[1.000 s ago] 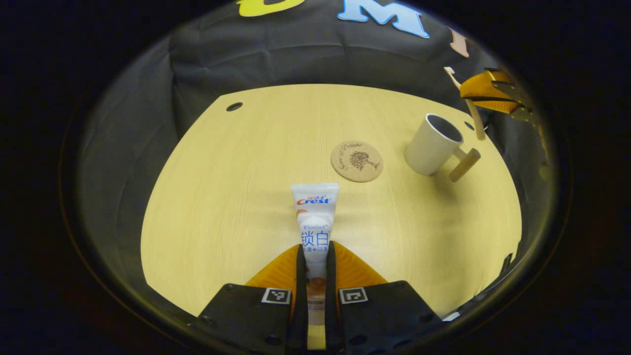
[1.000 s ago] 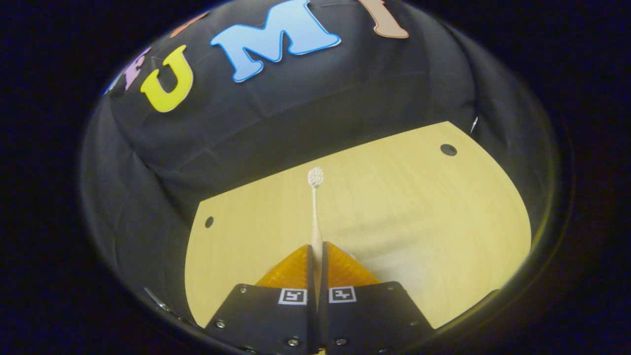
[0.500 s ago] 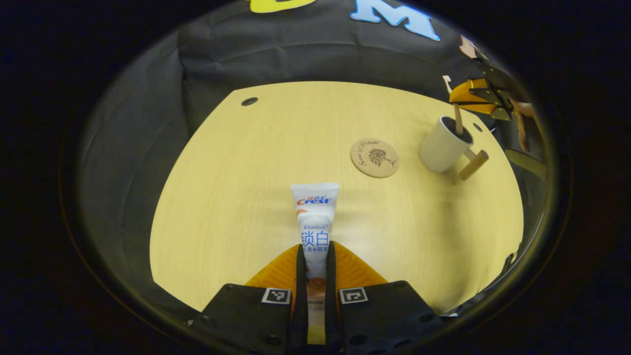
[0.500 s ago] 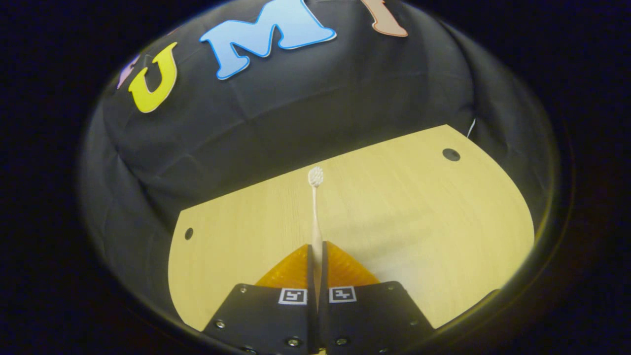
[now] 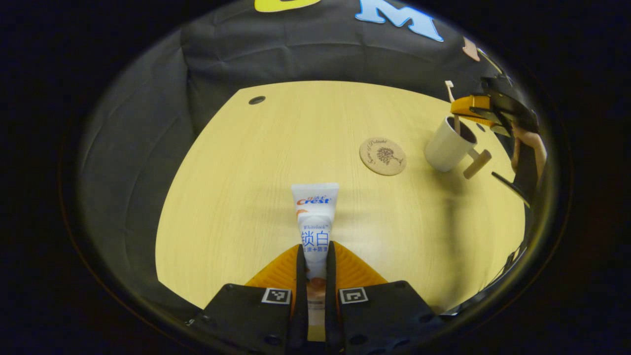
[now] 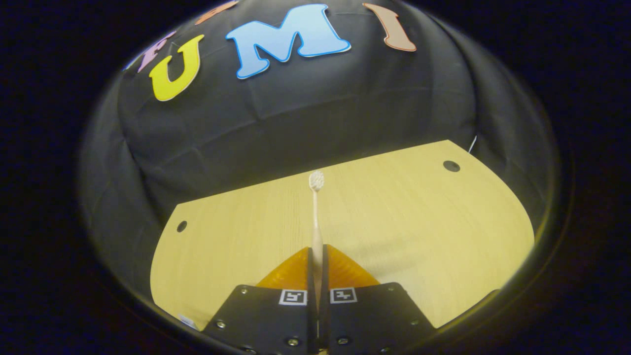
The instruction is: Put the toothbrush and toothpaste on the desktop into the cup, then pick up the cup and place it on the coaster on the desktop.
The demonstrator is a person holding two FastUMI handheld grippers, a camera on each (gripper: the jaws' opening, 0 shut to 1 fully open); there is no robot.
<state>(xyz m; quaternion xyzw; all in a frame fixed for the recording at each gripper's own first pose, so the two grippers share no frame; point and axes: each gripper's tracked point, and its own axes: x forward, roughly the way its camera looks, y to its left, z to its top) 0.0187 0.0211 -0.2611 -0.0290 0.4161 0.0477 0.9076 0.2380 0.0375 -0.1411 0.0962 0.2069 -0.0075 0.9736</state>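
Toothbrush (image 6: pixel 315 217) pinched in the right gripper (image 6: pixel 316 256), its lower end dipping into the cup (image 5: pixel 447 144) beside the coaster (image 5: pixel 382 156), while the left gripper (image 5: pixel 313 256) clamps the toothpaste (image 5: pixel 314 217) above the desktop (image 5: pixel 236 197).

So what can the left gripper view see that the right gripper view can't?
The left gripper view has the toothpaste pinched in the left tool, the round coaster, and the cup with the toothbrush dipping its lower end inside.

The right gripper view has the right tool up close, gripping that toothbrush's handle, bristles pointing away.

Both share the toothbrush, the desktop and the black cloth wall.
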